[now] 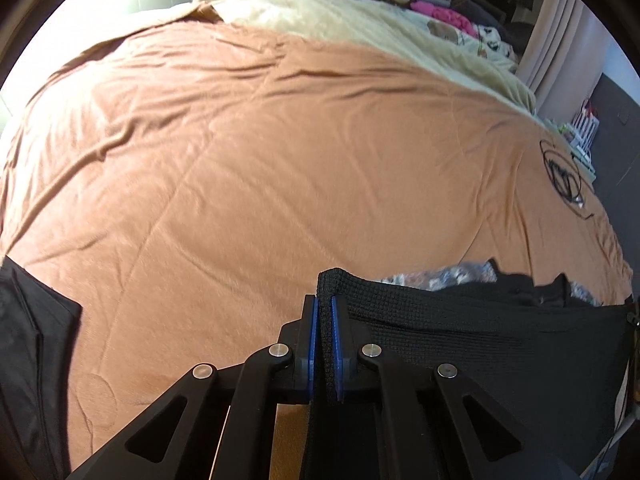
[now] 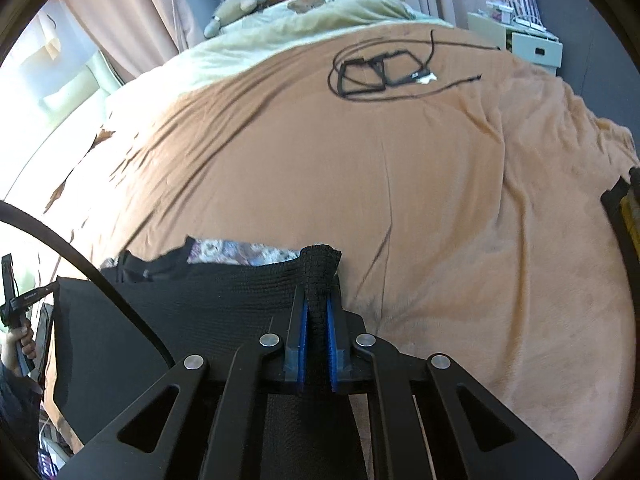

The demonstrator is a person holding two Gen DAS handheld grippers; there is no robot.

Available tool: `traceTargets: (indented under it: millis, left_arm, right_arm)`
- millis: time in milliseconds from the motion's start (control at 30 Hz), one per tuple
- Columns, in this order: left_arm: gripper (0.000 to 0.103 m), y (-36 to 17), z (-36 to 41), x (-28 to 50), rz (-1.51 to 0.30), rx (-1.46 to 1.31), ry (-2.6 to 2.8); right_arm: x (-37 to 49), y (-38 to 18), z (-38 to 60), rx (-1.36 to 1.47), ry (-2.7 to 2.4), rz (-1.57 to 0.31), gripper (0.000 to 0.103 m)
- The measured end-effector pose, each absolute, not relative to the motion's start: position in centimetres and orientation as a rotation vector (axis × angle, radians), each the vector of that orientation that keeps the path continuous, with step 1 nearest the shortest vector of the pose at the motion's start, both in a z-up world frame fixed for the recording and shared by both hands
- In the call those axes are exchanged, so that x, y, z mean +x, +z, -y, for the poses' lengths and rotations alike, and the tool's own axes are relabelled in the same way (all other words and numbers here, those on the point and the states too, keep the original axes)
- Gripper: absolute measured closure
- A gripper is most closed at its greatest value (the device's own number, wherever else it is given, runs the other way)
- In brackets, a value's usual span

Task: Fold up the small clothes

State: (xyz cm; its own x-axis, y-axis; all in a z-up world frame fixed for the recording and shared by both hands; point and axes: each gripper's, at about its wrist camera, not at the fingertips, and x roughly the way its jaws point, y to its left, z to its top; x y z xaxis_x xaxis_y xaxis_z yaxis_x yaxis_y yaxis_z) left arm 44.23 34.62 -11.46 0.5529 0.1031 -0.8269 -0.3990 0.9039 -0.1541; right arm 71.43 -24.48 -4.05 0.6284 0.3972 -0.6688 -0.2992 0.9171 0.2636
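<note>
A black waffle-knit garment point(image 1: 460, 328) is held stretched between both grippers above an orange-brown bedspread point(image 1: 240, 160). My left gripper point(image 1: 325, 304) is shut on the garment's left corner, which sticks up between the blue pads. My right gripper point(image 2: 318, 300) is shut on the garment's other corner point(image 2: 318, 264); the cloth point(image 2: 180, 300) runs off to the left in the right wrist view. Behind the held edge lie more clothes, a black one point(image 1: 532, 288) and a patterned grey-blue one point(image 2: 240, 252).
A black cable with a frame-like object point(image 2: 380, 68) lies on the bedspread point(image 2: 360, 160) far right. A cream blanket point(image 1: 360, 28), plush toy point(image 2: 236, 6) and pink items lie at the far end. Dark fabric point(image 1: 32, 340) shows at lower left. Shelves point(image 2: 532, 40) stand beside the bed.
</note>
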Motion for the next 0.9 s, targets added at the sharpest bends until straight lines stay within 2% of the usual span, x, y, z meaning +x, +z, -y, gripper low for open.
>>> traceTargets:
  millis: [267, 900]
  left_arm:
    - [0.096, -11.0, -35.0, 46.5, -0.937, -0.335, 0.321]
    - [0.095, -17.3, -36.6, 52.6, -1.043, -0.307, 0.369]
  right_arm:
    - [72.6, -3.5, 24.6, 0.149, 0.389, -0.792, 0.099]
    - [79.9, -6.4, 21.3, 0.134, 0.329, -0.872, 0.098]
